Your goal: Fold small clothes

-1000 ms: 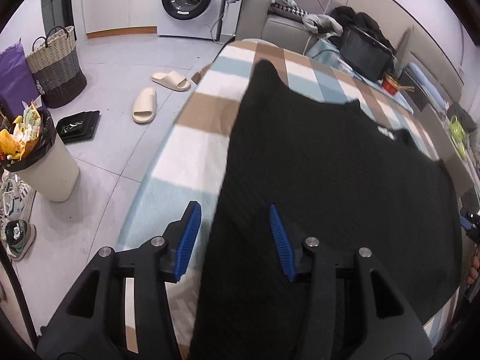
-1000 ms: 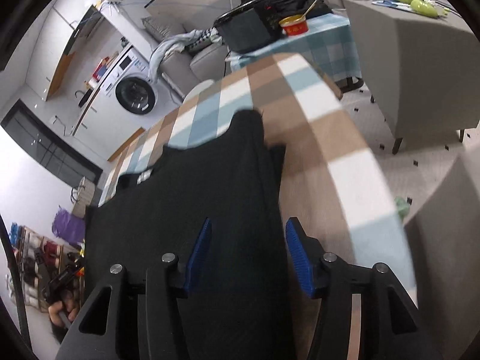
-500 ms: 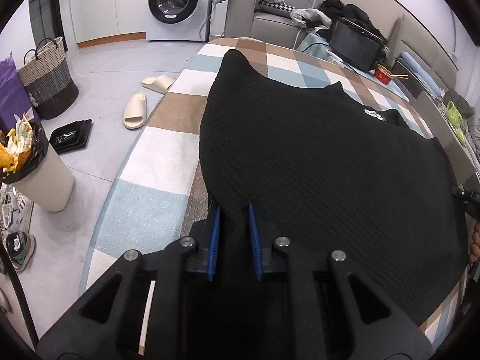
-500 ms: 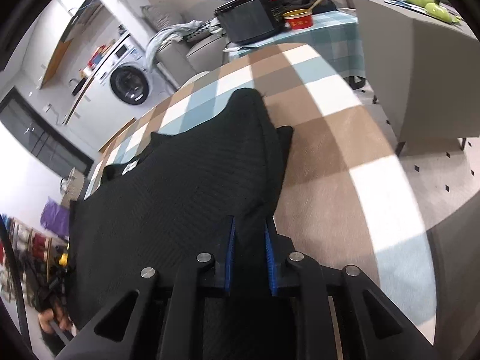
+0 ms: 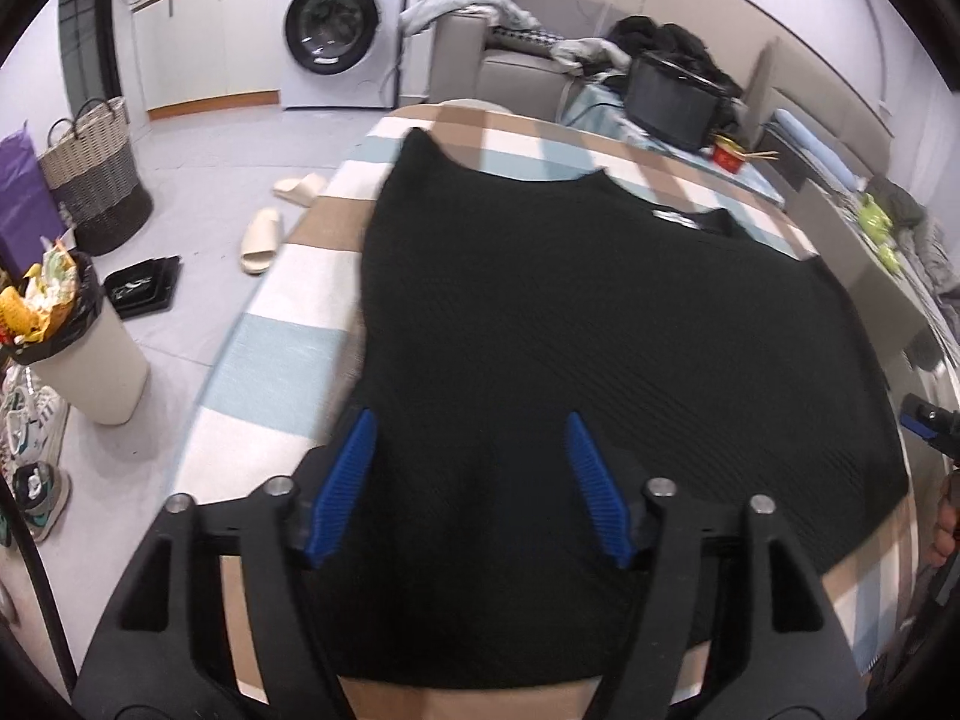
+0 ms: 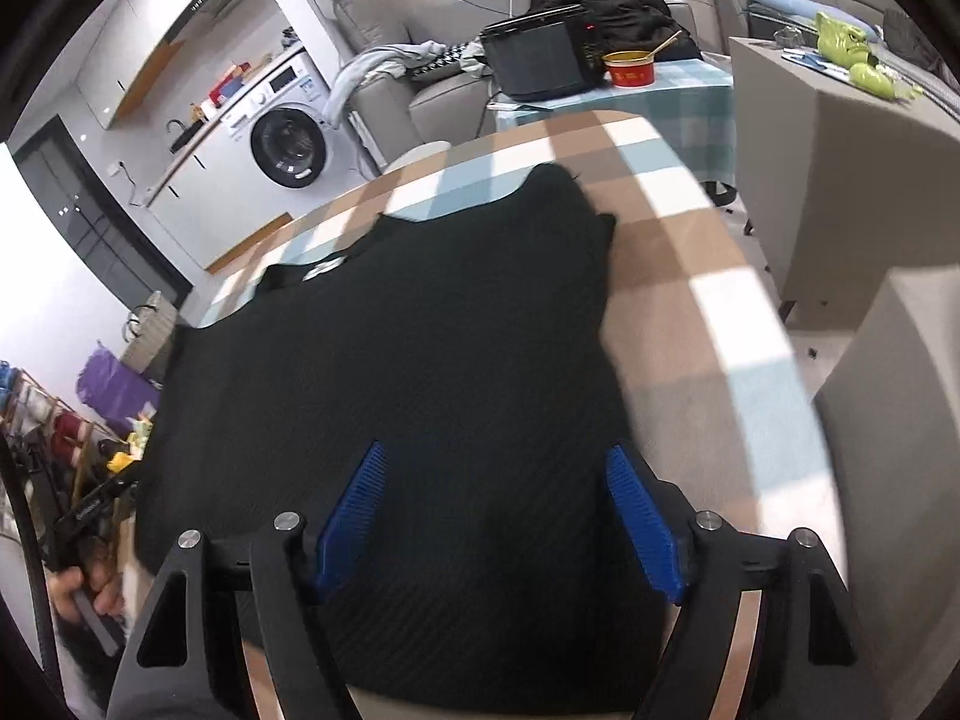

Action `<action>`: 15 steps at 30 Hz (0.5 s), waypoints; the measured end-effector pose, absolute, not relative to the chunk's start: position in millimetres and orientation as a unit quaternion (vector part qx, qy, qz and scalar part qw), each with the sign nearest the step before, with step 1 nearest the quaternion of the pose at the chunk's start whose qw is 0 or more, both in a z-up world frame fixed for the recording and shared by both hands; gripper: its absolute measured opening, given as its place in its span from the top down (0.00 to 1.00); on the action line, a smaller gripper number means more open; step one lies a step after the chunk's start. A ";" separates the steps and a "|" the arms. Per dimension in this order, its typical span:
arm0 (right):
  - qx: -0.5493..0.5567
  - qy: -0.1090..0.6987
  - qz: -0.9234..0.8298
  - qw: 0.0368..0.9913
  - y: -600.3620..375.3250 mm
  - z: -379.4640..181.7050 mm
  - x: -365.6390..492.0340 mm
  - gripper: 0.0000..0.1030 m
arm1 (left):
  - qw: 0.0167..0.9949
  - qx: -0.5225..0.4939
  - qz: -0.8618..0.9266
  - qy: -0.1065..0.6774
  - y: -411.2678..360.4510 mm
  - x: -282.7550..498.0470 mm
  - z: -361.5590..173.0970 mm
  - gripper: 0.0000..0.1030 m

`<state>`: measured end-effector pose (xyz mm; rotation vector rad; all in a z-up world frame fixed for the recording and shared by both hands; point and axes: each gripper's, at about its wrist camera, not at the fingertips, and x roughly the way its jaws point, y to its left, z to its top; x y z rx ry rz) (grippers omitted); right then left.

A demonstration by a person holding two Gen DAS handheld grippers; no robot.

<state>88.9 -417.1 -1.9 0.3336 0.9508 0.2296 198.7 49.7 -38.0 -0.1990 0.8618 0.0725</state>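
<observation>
Left wrist shows my left gripper and right gripper opening, no longer pinching the hem, so the top lies spread at twelve o'clock, ready for folding.

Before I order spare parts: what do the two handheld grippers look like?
Both match: the left gripper and right gripper have matte black angular frames with cut-out openings, round silver bolt heads at the joints, and ribbed bright-blue pads lining the fingers' inner faces. No cables or markings visible.
</observation>
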 end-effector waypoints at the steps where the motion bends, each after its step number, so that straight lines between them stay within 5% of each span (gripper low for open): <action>1: 0.152 0.455 0.119 0.869 -410.3 -2.1 83.2 0.20 | 0.904 -0.096 0.033 0.415 42.8 194.5 -37.7 0.25; 15: 0.000 0.454 0.157 0.877 -305.1 -15.0 55.5 0.05 | 0.906 -0.025 -0.039 0.420 -47.7 180.2 -57.6 0.04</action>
